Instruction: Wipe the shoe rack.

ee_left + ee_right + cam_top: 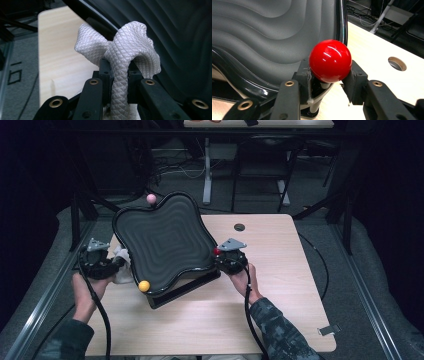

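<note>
A black tray (pixel 165 240) with a rippled surface stands tilted on the wooden table (pixel 285 275). It has ball knobs at its corners: pink (pixel 151 198) at the far one, yellow (pixel 144 286) at the near one, red (pixel 217 251) at the right. My right gripper (pixel 222 259) is shut on the red ball (pixel 330 60) beside the tray's glossy rim (pixel 340 22). At the tray's left edge, my left gripper (pixel 116 263) is shut on a white quilted cloth (pixel 123 266). The cloth (pixel 125 47) bunches up between the jaws, close against the tray (pixel 180 32).
A black base (pixel 187 289) shows under the tray's near side. A round hole (pixel 239 227) sits in the tabletop behind the right gripper. A small metal clip (pixel 328 330) lies at the table's near right edge. Desk legs and cables stand on the floor beyond.
</note>
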`<action>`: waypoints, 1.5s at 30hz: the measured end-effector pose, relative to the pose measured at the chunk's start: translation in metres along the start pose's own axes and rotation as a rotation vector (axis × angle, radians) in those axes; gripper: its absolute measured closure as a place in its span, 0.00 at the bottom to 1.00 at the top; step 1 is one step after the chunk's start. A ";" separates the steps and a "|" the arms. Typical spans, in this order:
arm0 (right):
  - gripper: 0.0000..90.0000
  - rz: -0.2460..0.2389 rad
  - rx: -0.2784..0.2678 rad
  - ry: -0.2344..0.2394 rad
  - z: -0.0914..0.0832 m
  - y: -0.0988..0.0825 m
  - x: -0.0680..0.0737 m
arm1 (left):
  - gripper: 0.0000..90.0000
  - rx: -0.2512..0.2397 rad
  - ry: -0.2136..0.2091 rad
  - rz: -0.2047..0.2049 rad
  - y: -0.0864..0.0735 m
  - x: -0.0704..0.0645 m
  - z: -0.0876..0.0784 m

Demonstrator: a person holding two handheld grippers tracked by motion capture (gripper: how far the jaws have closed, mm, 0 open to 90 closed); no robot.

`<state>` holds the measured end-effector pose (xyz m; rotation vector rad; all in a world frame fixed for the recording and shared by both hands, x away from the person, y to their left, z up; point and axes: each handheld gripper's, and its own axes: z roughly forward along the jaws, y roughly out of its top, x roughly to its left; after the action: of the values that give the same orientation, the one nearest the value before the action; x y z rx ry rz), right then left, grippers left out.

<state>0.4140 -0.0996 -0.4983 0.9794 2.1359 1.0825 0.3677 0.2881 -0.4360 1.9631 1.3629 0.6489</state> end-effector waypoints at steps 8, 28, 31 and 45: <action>0.69 0.000 0.001 -0.004 0.000 0.000 -0.001 | 0.88 -0.001 0.044 -0.005 0.031 0.016 0.004; 0.69 0.002 -0.001 -0.006 0.001 0.000 -0.001 | 0.88 0.006 0.114 -0.069 0.066 0.055 0.016; 0.69 0.002 0.000 -0.005 0.001 0.000 -0.001 | 0.88 0.001 0.109 -0.076 0.062 0.054 0.016; 0.69 0.001 -0.003 0.007 0.002 0.001 -0.002 | 0.88 -0.040 0.043 -0.117 -0.012 0.037 -0.001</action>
<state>0.4166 -0.1003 -0.4985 0.9765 2.1394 1.0901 0.3721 0.3264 -0.4436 1.8326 1.4679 0.6612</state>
